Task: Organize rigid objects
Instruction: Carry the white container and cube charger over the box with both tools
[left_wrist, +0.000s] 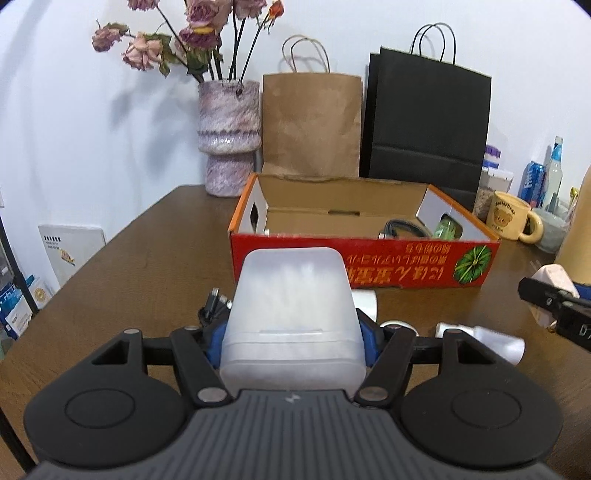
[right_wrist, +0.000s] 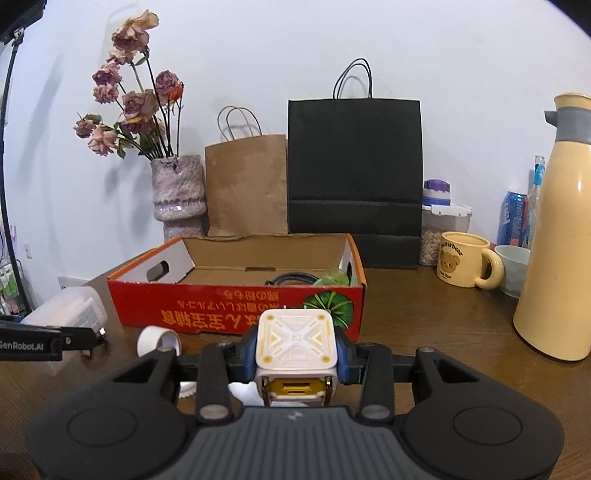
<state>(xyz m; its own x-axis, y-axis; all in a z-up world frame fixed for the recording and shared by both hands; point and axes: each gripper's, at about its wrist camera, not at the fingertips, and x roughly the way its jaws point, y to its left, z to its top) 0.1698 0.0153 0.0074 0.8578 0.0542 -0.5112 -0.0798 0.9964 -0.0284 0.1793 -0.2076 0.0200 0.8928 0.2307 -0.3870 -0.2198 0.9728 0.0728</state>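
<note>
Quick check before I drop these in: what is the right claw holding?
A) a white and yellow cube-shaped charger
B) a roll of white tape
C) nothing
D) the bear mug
A: the right claw is clamped on the white and yellow charger, while the tape roll lies on the table and the bear mug stands apart.

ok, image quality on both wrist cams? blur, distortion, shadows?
Left wrist view: strong fisheye bowing with dark corners; the translucent white box in the left gripper looks soft, the red carton sharper. Right wrist view: same bowing; the white and yellow cube in the right gripper is crisp; the dried flowers throw soft shadows on the wall; no harsh glare.
</note>
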